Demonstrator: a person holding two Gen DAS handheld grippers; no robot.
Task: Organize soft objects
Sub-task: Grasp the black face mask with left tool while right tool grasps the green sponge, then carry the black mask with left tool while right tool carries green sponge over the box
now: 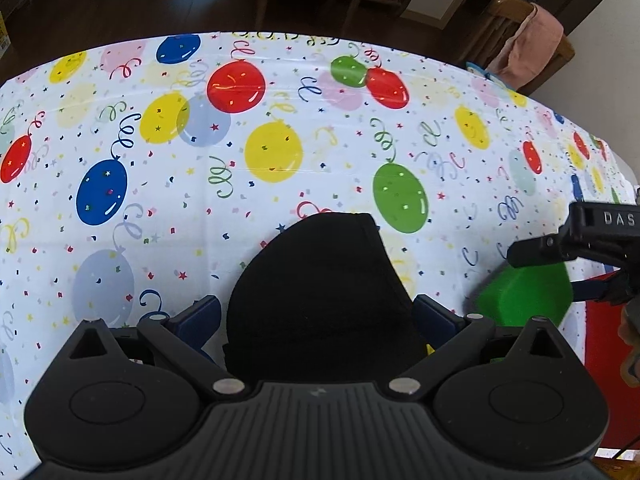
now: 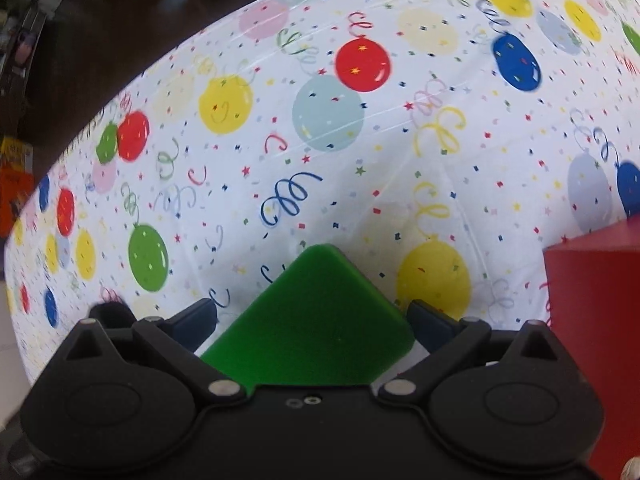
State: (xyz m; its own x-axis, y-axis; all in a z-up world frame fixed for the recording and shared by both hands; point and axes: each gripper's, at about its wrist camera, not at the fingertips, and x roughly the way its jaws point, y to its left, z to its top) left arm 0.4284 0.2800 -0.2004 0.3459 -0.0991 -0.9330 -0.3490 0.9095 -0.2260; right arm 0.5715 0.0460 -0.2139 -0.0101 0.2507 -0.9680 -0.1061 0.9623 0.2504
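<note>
A soft black fabric piece [image 1: 320, 296], dark and rounded, was held between the fingers of the left gripper [image 1: 318, 316] above the balloon-printed tablecloth [image 1: 280, 120]. A flat green sponge [image 2: 312, 320] with rounded corners was clamped by the right gripper [image 2: 314, 320], near a red box [image 2: 600, 300] at the right.

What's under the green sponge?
Under the green foam sponge, held between the right hand-held gripper fingers, lies the balloon-print tablecloth. The patch directly beneath it is covered, so that part cannot be seen.
</note>
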